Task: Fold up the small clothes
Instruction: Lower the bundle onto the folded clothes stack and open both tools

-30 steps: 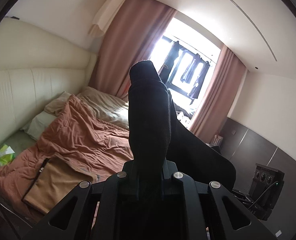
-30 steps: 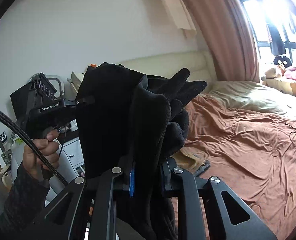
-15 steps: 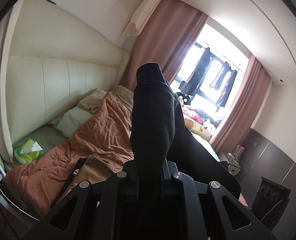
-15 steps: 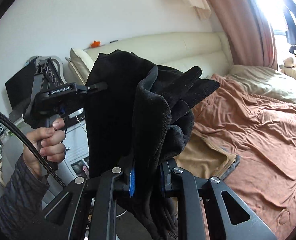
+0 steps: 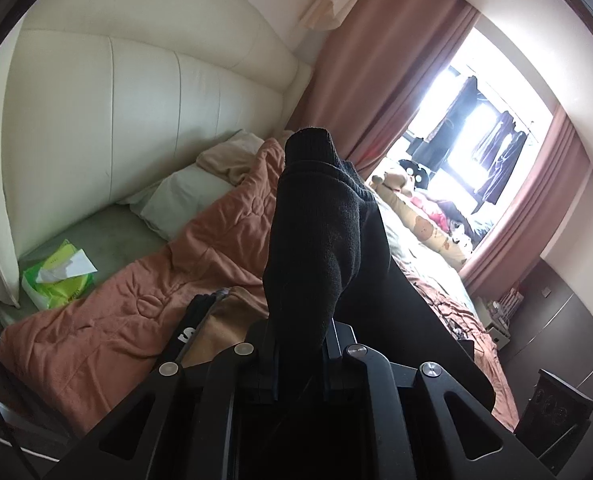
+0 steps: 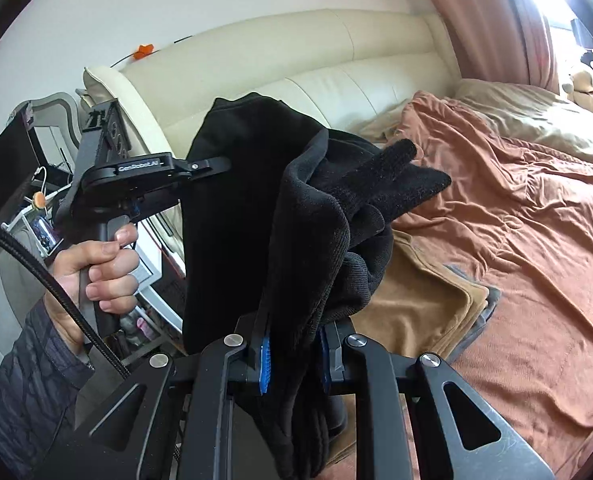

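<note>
Jaws, left: we had the left gripper [image 5: 298, 344] pinched tight on a fold of the black knit garment [image 5: 320, 216], which rose straight up between the jaws and draped off to their right.
Jaws, right: our right gripper [image 6: 292, 354] was likewise clamped on a thick bunch of the same cloth, blue pads pressed into it.
Garment place: it hung in the air between our two grips, above the rust-coloured quilt [image 5: 128, 312] and clear of it; the span to the left of the right jaws ran taut toward the other tool.
Left of the jaws: in the right view our left hand [image 6: 96, 264] gripped the handle of the left tool.
Weight: we judged it light, since it held up without sagging hard.
Stiffness: soft and floppy, a ribbed knit that bunched and rolled on itself.
Grip: fuzzy, not slippery; we expected little slide in the pads.
Fragility: none to speak of, though loose knit could snag.
Where to hold: we reckoned edges or corners better than the wad held ahead of the right jaws.
Right of the jaws: a tan folded blanket [image 6: 420, 300] lay on the bed.
</note>
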`<state>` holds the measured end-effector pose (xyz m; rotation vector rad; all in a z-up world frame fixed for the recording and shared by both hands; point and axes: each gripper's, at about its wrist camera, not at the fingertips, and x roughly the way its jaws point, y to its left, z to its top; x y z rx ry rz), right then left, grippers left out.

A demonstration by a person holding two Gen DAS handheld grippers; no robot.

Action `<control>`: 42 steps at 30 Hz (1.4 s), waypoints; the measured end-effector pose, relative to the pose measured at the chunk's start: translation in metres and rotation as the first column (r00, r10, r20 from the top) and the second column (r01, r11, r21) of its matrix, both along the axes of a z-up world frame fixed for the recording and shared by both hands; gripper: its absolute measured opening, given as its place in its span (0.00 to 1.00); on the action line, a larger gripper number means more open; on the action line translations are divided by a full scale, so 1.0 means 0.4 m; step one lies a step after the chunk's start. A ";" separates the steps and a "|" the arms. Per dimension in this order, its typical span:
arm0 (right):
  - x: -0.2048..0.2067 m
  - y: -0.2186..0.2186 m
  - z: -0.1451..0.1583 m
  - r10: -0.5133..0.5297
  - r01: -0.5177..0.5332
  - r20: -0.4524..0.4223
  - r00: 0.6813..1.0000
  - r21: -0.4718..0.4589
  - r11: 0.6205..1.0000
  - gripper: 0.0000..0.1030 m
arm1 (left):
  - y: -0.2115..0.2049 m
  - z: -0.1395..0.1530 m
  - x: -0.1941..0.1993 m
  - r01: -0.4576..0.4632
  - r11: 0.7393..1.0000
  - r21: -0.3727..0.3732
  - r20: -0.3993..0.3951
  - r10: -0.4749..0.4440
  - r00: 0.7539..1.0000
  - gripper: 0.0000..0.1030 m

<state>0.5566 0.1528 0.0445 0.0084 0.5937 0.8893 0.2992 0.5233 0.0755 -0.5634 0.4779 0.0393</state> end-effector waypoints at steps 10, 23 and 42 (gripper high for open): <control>0.086 0.055 -0.104 -0.026 0.027 -0.074 0.997 0.011 1.000 0.14 | 0.032 -0.102 0.193 0.037 0.999 0.008 -0.086 -0.037 0.996 0.14; 0.232 0.088 -0.296 -0.215 0.188 -0.231 0.949 -0.134 0.973 0.48 | 0.035 -0.312 0.443 0.027 0.997 0.069 -0.418 0.004 0.908 0.19; 0.321 0.122 -0.331 -0.139 0.163 -0.443 0.886 0.017 0.987 0.13 | 0.103 -0.352 0.354 -0.041 0.997 0.059 -0.430 0.062 0.901 0.42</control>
